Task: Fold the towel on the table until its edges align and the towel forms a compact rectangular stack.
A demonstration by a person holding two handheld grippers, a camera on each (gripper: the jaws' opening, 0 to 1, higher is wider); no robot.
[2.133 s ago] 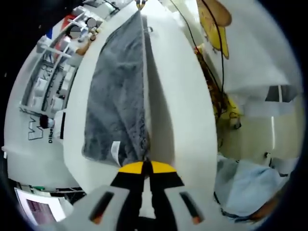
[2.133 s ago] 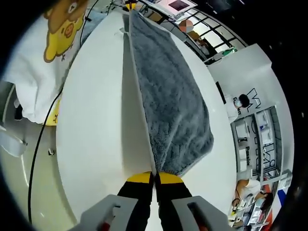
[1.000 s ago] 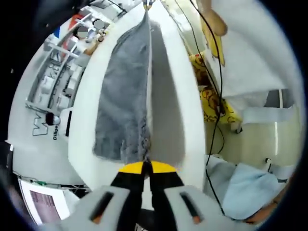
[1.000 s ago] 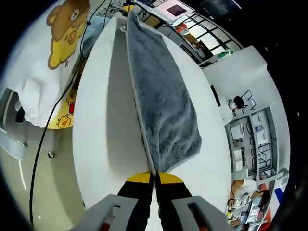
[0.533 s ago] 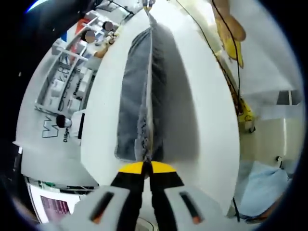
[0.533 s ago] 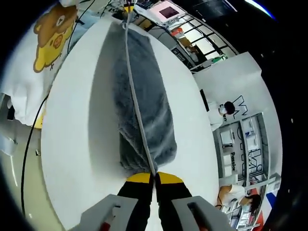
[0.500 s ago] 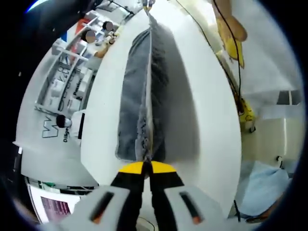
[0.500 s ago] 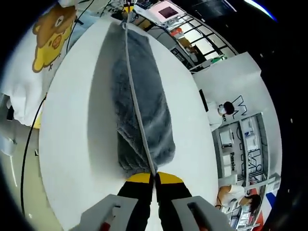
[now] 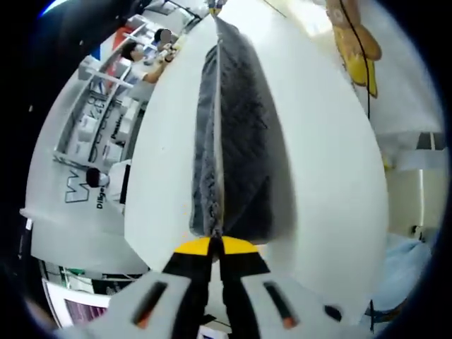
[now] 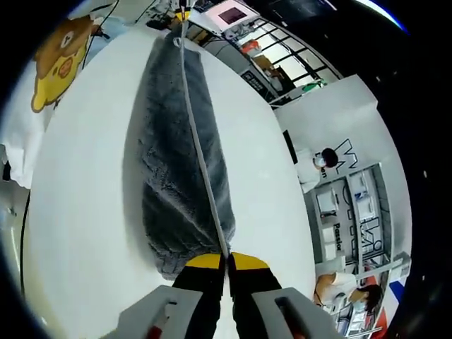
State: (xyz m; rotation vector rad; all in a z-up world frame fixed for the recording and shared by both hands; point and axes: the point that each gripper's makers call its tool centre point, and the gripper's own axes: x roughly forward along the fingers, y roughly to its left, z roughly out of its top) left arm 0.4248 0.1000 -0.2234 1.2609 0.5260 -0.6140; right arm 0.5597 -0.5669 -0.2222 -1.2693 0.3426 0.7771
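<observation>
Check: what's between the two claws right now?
The grey fluffy towel, its pale hem pulled taut from the right claw to the left claw in the right gripper view, over the white table.

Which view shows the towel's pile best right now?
Right gripper view: the towel is evenly lit, its grey pile clear on both sides of the taut edge held by the right gripper. Left gripper view shows the same towel darker, mostly in shadow, pinched by the left gripper.

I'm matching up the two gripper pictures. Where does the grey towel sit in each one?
Left gripper view: the towel runs up the centre from the left gripper.
Right gripper view: it runs up the centre from the right gripper.
Shared landmark: the white table beneath.
</observation>
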